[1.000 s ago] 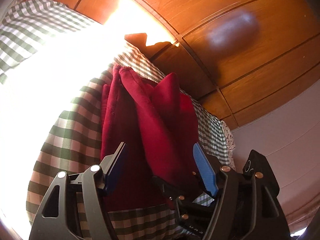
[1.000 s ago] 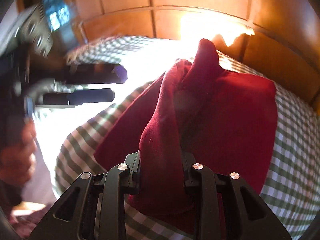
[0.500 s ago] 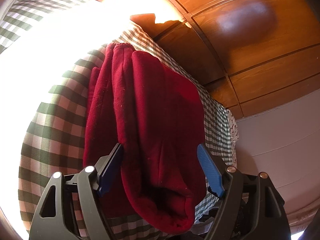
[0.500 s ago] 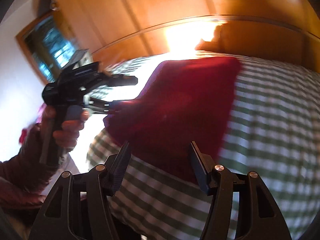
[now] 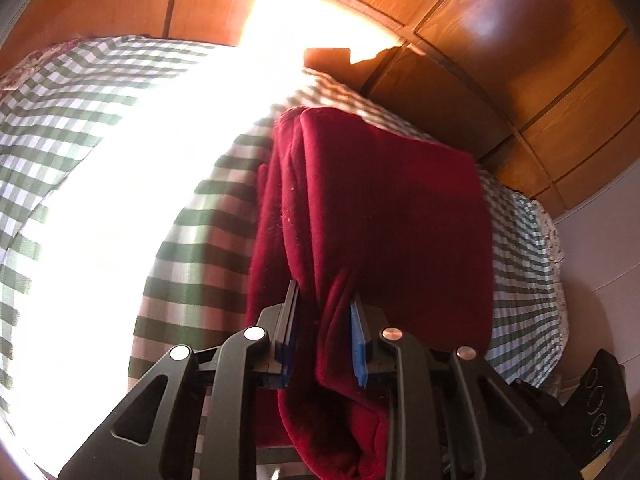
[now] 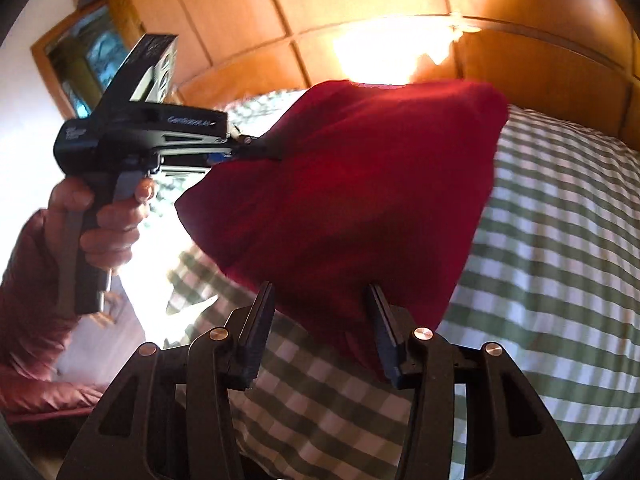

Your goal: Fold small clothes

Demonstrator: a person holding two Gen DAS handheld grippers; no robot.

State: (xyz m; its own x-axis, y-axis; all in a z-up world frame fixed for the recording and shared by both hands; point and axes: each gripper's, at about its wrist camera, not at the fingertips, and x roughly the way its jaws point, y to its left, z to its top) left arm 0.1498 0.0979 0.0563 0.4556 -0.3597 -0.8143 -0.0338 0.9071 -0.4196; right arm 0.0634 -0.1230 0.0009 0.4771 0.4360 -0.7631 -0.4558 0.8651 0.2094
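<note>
The red cloth [image 5: 380, 216] was lying folded over itself on the bed's green-checked sheet [image 5: 192, 248], thick and bunched along its near edge. The left gripper [image 5: 324, 320] had a fat fold of it pinched between its blue pads, jaws closing in on the fabric, with the loose end sagging below them. From the right wrist camera you could see that same gripper [image 6: 256, 148] biting into the cloth's [image 6: 352, 200] far left corner, the person's hand [image 6: 108, 220] wrapped round the grip, a red sleeve [image 6: 28, 292] behind it. The right gripper [image 6: 320, 320] sat at the cloth's near edge, jaws partly apart and closing, fabric between them but the pads didn't look like they were pressing on it. Wooden panelling [image 5: 500, 40] ran behind the bed, with a hard patch of sunlight washing out the sheet.
</note>
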